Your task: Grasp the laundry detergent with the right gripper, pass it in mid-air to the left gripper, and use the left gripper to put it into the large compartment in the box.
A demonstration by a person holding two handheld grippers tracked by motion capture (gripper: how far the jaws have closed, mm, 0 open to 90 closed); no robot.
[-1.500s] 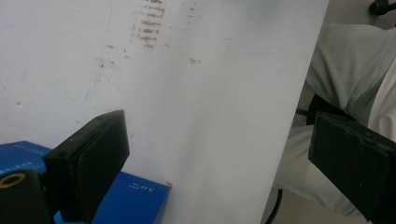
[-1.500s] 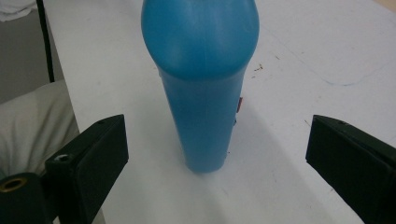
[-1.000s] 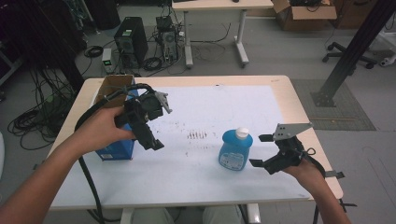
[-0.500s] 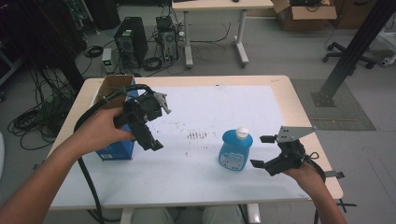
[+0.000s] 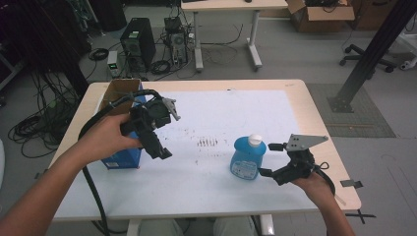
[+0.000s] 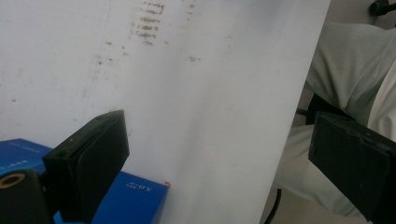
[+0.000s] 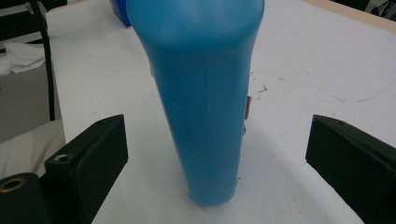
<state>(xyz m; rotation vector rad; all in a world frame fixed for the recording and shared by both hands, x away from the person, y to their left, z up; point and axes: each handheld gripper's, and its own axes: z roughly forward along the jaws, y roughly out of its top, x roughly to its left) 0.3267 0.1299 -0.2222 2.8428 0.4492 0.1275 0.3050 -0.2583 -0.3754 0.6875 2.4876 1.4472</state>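
White paper covers the tabletop (image 5: 295, 206). Nearest, the right tongs (image 5: 269, 160) stand spread on either side of the blue bottle (image 5: 247, 158), not touching it. To grip well, they should slide forward level and close on the bottle's middle, below its white cap. Left of the bottle, the left tongs (image 5: 164, 135) hang spread above the blue box (image 5: 123, 158). Since a second ago, the right tongs have edged toward the bottle.

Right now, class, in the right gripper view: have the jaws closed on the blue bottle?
No: the right gripper stands open, with white table showing between each jaw and the blue bottle.
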